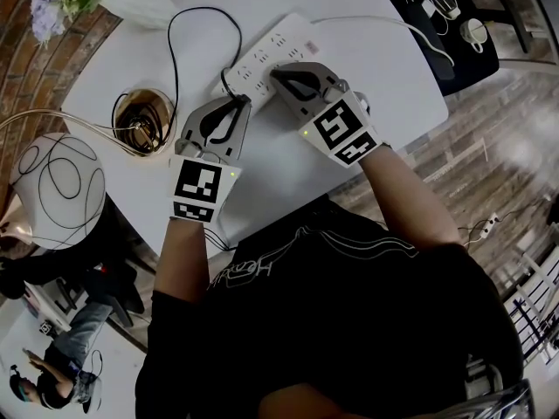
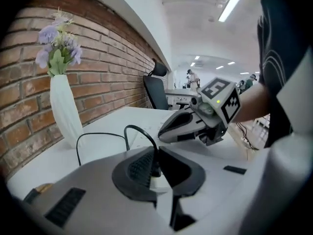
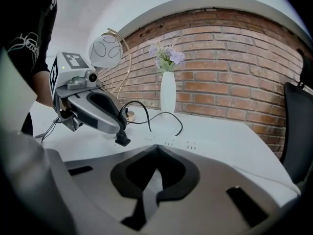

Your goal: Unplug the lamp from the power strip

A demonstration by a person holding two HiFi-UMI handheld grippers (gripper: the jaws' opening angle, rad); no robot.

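A white power strip point(image 1: 278, 44) lies across the round white table point(image 1: 384, 77). The lamp's black cord point(image 1: 175, 51) loops from the lamp's gold base point(image 1: 144, 120) to a black plug point(image 2: 155, 169) at the strip's near end. My left gripper point(image 1: 238, 101) is shut on that plug, with the cord rising out between its tips point(image 2: 156, 151). The right gripper view shows the plug point(image 3: 122, 140) under the left gripper's tips. My right gripper point(image 1: 278, 75) is shut with nothing in it. Its tips rest on the strip's top just right of the plug point(image 3: 156, 148).
The lamp's white globe shade point(image 1: 57, 190) hangs at the table's left edge. A white vase with purple flowers point(image 1: 131, 3) stands at the far left by the brick wall. A thin white cable point(image 1: 419, 37) runs right off the table. A dark chair point(image 2: 156, 89) stands beyond it.
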